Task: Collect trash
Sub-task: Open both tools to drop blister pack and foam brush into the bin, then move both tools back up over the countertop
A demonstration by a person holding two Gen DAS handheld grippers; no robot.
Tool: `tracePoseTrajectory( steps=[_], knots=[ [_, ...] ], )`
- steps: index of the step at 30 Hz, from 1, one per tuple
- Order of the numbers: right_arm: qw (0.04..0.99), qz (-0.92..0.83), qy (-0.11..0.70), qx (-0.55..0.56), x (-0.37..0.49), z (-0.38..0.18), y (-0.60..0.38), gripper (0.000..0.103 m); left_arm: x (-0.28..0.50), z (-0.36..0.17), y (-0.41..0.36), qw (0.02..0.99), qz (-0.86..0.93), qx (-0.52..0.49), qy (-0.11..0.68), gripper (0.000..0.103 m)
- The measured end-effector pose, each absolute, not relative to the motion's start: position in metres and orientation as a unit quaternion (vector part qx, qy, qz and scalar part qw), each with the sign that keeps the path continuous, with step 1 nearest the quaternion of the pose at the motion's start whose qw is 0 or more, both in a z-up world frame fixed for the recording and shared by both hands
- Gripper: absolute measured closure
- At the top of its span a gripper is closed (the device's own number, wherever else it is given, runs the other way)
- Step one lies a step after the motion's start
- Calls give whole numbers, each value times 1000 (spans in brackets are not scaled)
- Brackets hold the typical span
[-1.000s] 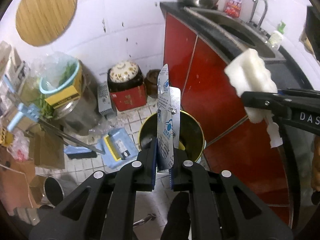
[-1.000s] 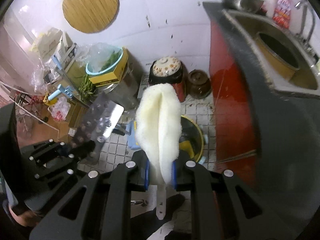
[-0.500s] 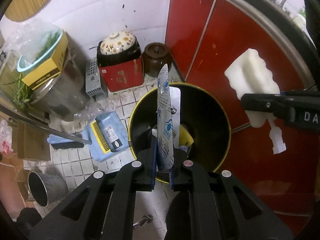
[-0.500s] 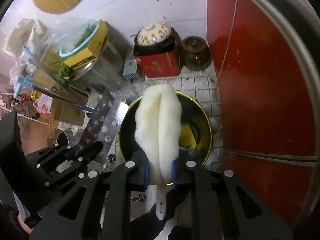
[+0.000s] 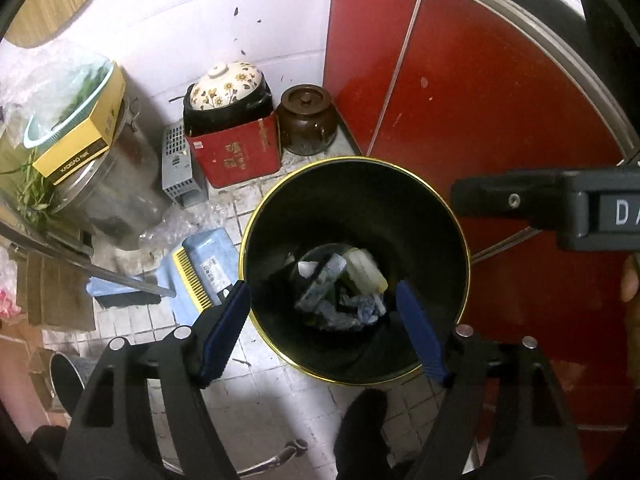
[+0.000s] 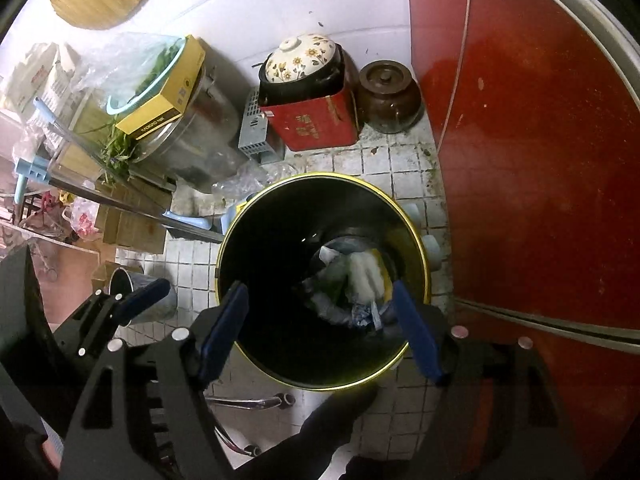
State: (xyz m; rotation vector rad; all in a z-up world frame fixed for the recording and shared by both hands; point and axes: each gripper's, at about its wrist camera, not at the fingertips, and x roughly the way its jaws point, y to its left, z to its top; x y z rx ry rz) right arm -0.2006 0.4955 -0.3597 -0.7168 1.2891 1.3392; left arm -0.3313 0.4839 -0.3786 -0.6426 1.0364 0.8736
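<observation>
A black bin with a gold rim (image 5: pixel 362 160) (image 6: pixel 320 176) stands on the tiled floor beside red cabinet doors. At its bottom lie crumpled blue-white wrappers (image 5: pixel 340 304) (image 6: pixel 360 314) and a pale foam piece (image 5: pixel 362 270) (image 6: pixel 362 276). My left gripper (image 5: pixel 322 300) hangs over the bin, its jaws opening with nothing between them. My right gripper (image 6: pixel 320 300) also hovers above the bin, jaws opening and empty; its side shows at the right of the left wrist view (image 5: pixel 540 204). The left gripper shows at the lower left of the right wrist view (image 6: pixel 132 304).
Against the white wall stand a red tin (image 5: pixel 236 156) with a flowered pot (image 5: pixel 226 88) on it, a brown jar (image 5: pixel 308 120) and a grey box (image 5: pixel 178 168). A blue dustpan (image 5: pixel 208 268), a steel pot (image 5: pixel 108 196) and cartons crowd the left.
Both grippers sank toward the bin and then opened. The blister wrapper left the left gripper and the foam piece left the right one; both now lie in the bin.
</observation>
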Motion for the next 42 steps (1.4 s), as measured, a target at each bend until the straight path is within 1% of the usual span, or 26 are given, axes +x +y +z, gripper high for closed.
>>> tracePoseTrajectory(
  steps=[7, 11, 16, 20, 25, 31, 37, 42],
  knots=[
    [551, 573, 532, -292, -202, -331, 489, 31, -330, -355, 483, 741, 401, -278, 462, 30],
    [563, 578, 522, -277, -199, -297, 480, 31, -330, -328, 478, 749, 401, -261, 459, 30],
    [585, 581, 508, -251, -186, -234, 453, 31, -327, -274, 462, 756, 404, -226, 462, 30],
    [619, 575, 490, -215, -162, -162, 409, 31, -317, -217, 442, 766, 401, -202, 460, 29],
    [687, 533, 461, -175, -113, -85, 317, 30, -271, -146, 398, 804, 355, -151, 453, 28],
    [779, 429, 439, -128, -49, -35, 178, 29, -187, -96, 324, 861, 245, -101, 434, 24],
    [845, 301, 435, -76, -12, -20, 30, 29, -94, -79, 221, 898, 102, -32, 427, 24],
    [872, 208, 441, -37, -7, -25, -79, 29, -47, -83, 145, 903, 19, 7, 429, 24]
  ],
)
